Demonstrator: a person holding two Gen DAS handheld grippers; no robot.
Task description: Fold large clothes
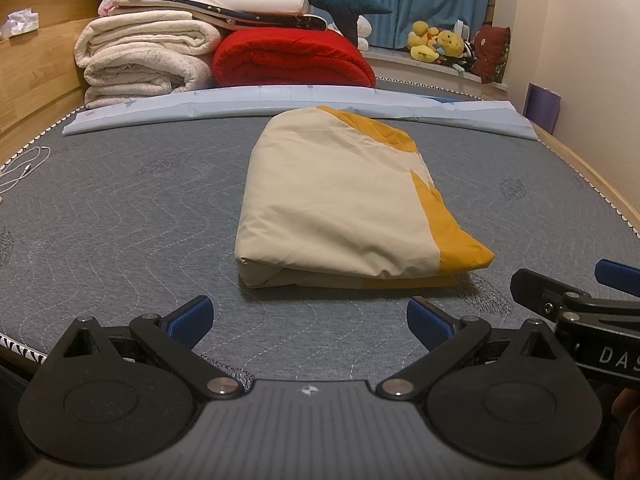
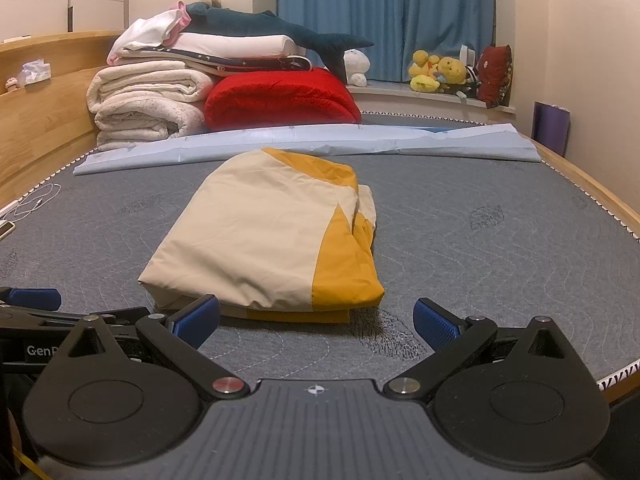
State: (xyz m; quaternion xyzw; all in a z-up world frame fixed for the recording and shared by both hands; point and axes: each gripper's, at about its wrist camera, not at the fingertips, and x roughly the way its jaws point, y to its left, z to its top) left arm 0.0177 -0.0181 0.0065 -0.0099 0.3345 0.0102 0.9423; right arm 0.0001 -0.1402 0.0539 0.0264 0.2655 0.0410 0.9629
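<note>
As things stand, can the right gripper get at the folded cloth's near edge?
Probably yes: the right gripper is open, and only bare mattress lies between it and the folded beige-and-yellow cloth.

Garment (image 1: 336, 196) (image 2: 264, 232): cream cloth with mustard-yellow panels along right side and far end. Folded into thick, roughly rectangular bundle, several layers stacked, top surface smooth with light creases. Near edge shows rounded fold with yellow layer tucked beneath. Lies flat on grey quilted mattress (image 1: 120, 208) (image 2: 480, 248), near middle, long side running away from cameras.
</note>
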